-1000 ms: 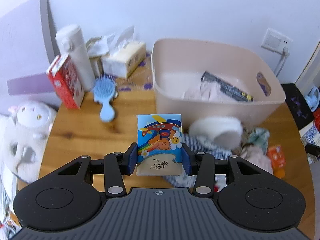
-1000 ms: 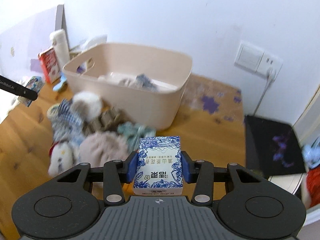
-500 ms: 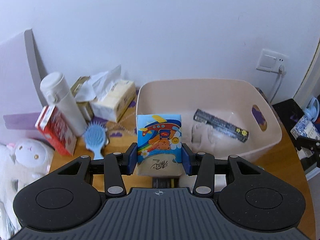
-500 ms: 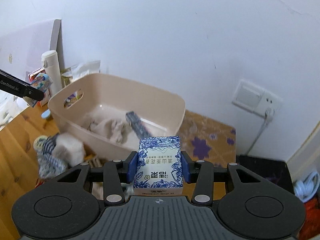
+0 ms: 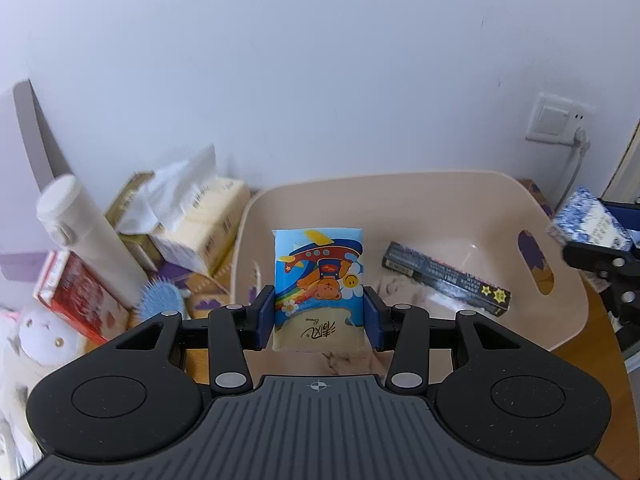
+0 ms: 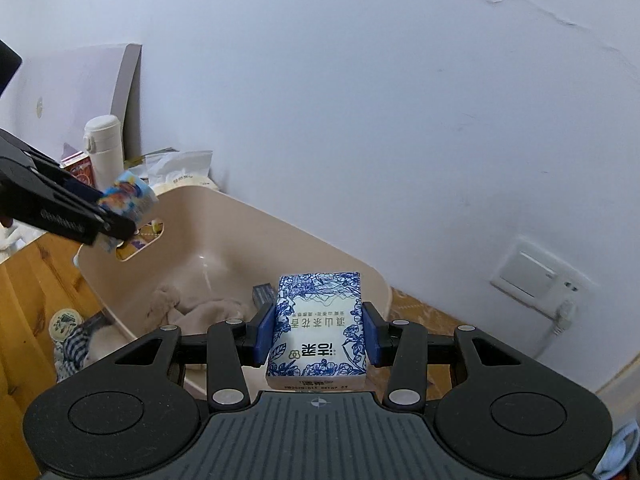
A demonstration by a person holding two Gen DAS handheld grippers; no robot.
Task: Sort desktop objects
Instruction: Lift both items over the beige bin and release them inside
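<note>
The cartoon tissue pack (image 5: pixel 319 280), printed with a bear and a plane, is clamped between the blue pads of the left gripper (image 5: pixel 319 322) and held above the near wall of the beige tub (image 5: pixel 568 312), at 6 o'clock of its opening. The blue-flowered tissue pack (image 6: pixel 318 330) is gripped the same way by the right gripper (image 6: pixel 318 340), held over the tub's rim (image 6: pixel 320 236) at the opposite end; in the left wrist view it shows at 3 o'clock of the tub (image 5: pixel 588 220). Inside the tub lie a dark long box (image 5: pixel 446 278) at 2 o'clock of the cartoon pack and some pale cloth (image 6: pixel 208 308) on the floor. Outside, at 9 to 10 o'clock of the tub, stand a white flask (image 5: pixel 86 236), a red carton (image 5: pixel 76 294), a blue hairbrush (image 5: pixel 162 300) and an open tissue box (image 5: pixel 200 224). A wall socket (image 5: pixel 556 120) sits at 1 o'clock
</note>
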